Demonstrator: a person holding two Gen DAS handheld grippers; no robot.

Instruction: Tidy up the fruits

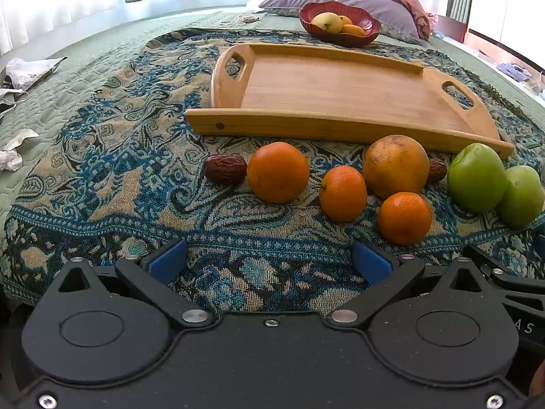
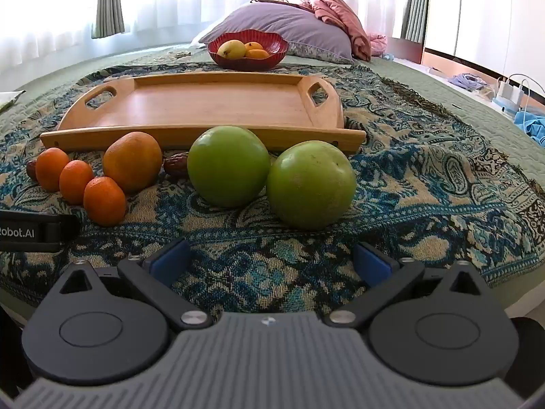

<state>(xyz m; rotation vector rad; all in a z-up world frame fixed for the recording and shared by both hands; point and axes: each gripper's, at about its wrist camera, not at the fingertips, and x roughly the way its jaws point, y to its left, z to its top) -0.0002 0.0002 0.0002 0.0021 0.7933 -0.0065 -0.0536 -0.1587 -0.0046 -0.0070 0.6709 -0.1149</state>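
Observation:
A row of fruit lies on the patterned blanket in front of a wooden tray (image 1: pixel 333 81) (image 2: pixel 211 102). In the left wrist view I see a date (image 1: pixel 225 169), an orange (image 1: pixel 277 172), two small tangerines (image 1: pixel 342 193) (image 1: pixel 404 218), a big dull orange (image 1: pixel 395 166), a second date (image 1: pixel 437 169) and two green apples (image 1: pixel 476 177) (image 1: pixel 521 196). In the right wrist view the green apples (image 2: pixel 228 165) (image 2: pixel 310 184) are closest. My left gripper (image 1: pixel 269 262) is open and empty, short of the tangerines. My right gripper (image 2: pixel 270 260) is open and empty, just before the apples.
A red bowl (image 1: pixel 340 32) (image 2: pixel 248 59) with yellow and orange fruit stands behind the tray, before a purple pillow (image 2: pixel 272 24). Crumpled paper (image 1: pixel 13 150) lies at the left on the green bedspread. The left gripper's body (image 2: pixel 30 231) shows at the right wrist view's left edge.

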